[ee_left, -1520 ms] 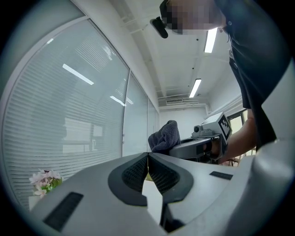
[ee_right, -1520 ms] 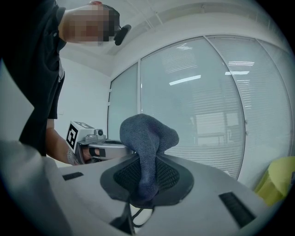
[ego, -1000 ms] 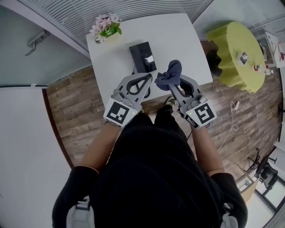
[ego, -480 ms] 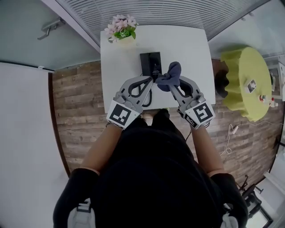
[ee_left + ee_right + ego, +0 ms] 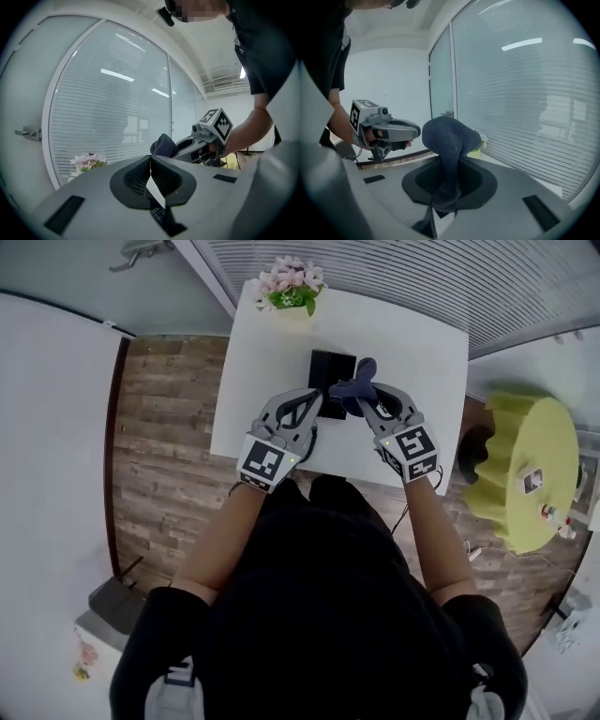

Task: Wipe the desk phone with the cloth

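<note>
The black desk phone lies on the white table, its near end hidden behind the grippers. My right gripper is shut on a dark blue cloth, which bunches up above the jaws and hangs over the phone's right side. My left gripper hovers at the phone's near left edge; its jaws are shut with nothing between them. In the left gripper view, the right gripper and cloth show just beyond the tips. The right gripper view shows the left gripper held beside it.
A pot of pink flowers stands at the table's far edge, against a glass partition with blinds. A yellow-green round table sits to the right on the wooden floor. A small cabinet is at lower left.
Both grippers have moved forward over the table up to the phone, the right one carrying the cloth. The head camera has shifted, so the table now sits further into view.
</note>
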A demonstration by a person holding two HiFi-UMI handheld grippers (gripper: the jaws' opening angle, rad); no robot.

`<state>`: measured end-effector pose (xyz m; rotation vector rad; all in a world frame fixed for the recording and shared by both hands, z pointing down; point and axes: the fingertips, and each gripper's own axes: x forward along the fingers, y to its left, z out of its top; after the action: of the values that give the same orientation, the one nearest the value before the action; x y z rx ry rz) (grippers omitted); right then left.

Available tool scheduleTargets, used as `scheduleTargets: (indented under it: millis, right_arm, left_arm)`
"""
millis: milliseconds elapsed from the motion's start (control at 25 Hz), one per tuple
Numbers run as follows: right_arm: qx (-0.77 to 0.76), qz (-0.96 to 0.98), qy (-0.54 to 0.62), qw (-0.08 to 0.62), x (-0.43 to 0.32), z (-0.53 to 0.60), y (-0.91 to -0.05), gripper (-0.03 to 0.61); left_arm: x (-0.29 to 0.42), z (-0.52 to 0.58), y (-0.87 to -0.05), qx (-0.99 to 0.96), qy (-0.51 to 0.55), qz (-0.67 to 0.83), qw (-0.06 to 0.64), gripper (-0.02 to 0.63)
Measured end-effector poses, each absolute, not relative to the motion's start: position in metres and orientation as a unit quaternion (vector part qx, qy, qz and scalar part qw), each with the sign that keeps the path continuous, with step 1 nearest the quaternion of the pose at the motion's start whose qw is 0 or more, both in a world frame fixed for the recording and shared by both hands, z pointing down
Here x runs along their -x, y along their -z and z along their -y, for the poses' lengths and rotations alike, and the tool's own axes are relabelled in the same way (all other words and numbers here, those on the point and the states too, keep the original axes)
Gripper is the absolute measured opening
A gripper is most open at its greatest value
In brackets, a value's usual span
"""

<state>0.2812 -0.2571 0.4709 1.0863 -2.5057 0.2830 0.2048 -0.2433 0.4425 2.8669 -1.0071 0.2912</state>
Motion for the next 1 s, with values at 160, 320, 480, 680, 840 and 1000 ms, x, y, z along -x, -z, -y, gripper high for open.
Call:
scheduleTargets:
  millis: [160,320,480,680,840,1000]
  right_arm:
    - [-0.343,0.896,-0.088,0.267,-0.277,0.279,-0.506,0.078]
    - [-0.296,0.888,-0.037,0.35,-0.272,0.302,-0.543,0.078]
    - [-0.249,0.876,0.022,0.412,-0.263,0.324,-0.578,0.078]
    - [-0.231,0.854,0.091,0.458,-0.256,0.348,-0.611,0.078]
    - [-0.226,0.841,0.112,0.478,-0.253,0.348,-0.631,0.078]
    - [-0.232,0.841,0.112,0.476,-0.251,0.345,-0.634,0.077]
  left_arm:
    - [-0.202,0.257,-0.471,-0.916,-0.106,0.381,0.067,0.011]
    - [-0.198,0.264,-0.493,-0.893,-0.111,0.427,0.091,0.011]
    - [-0.193,0.264,-0.514,-0.871,-0.121,0.463,0.115,0.011]
    - [-0.198,0.268,-0.528,-0.863,-0.127,0.473,0.122,0.011]
    - [-0.202,0.268,-0.539,-0.865,-0.131,0.467,0.13,0.011]
    - [-0.201,0.269,-0.548,-0.868,-0.133,0.459,0.133,0.011]
